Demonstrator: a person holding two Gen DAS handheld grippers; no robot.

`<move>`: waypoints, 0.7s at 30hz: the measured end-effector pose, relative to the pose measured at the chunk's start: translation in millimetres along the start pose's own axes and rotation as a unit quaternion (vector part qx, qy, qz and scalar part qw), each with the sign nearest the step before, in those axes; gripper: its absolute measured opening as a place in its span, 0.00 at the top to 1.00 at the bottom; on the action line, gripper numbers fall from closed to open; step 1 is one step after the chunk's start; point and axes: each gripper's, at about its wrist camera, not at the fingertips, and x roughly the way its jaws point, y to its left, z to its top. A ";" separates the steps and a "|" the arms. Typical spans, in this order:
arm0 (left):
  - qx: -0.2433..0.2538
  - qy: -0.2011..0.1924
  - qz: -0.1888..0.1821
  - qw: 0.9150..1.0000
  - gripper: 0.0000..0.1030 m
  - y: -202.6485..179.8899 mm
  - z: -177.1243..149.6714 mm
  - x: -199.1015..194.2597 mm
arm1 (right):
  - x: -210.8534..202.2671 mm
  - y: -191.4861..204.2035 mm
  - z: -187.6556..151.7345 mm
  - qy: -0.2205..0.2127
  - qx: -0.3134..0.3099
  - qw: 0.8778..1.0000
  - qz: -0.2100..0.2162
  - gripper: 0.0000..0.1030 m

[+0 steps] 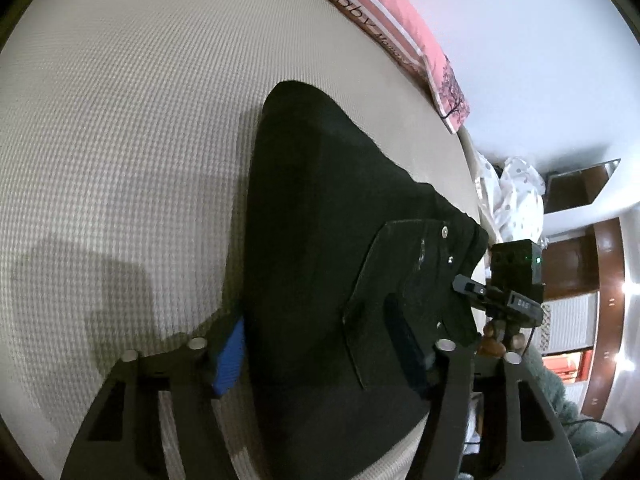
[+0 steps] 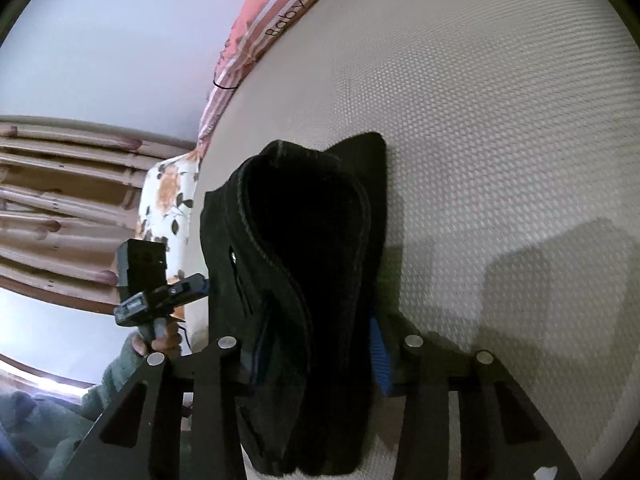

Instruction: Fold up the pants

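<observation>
The black pants (image 1: 320,200) lie folded on the cream mattress (image 1: 120,120), narrowing toward the far end. My left gripper (image 1: 316,340) is shut on their near edge; its blue pad (image 1: 228,360) presses the cloth's left side. A back pocket with rivets shows near the right finger. In the right wrist view the pants (image 2: 304,220) form a thick doubled bundle with a stitched seam. My right gripper (image 2: 316,344) is shut on that bundle, a blue pad (image 2: 380,360) against its right side. Each view also shows the other gripper's housing (image 1: 516,268) (image 2: 140,272) at the mattress edge.
A pink striped cloth (image 1: 384,12) (image 2: 256,32) with lettering runs along the mattress's far edge. White dotted bedding (image 1: 516,200) and wooden furniture (image 1: 604,280) lie beyond the side. A floral cloth (image 2: 168,200), curtains (image 2: 60,200) and a person's green sleeve (image 2: 112,392) are on the other side.
</observation>
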 end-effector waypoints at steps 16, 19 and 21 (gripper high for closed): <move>0.056 -0.031 0.126 0.990 0.69 -31.5 -7.1 6.0 | 2.9 16.4 -7.7 -0.044 0.006 0.998 -0.032 0.73; 0.082 -0.036 0.158 0.983 0.75 -44.9 -11.2 8.2 | 0.1 21.2 -9.6 -0.055 0.012 0.998 -0.037 0.76; 0.091 -0.038 0.171 0.980 0.77 -50.5 -12.9 7.6 | -1.0 26.1 -10.6 -0.062 0.016 0.997 -0.042 0.77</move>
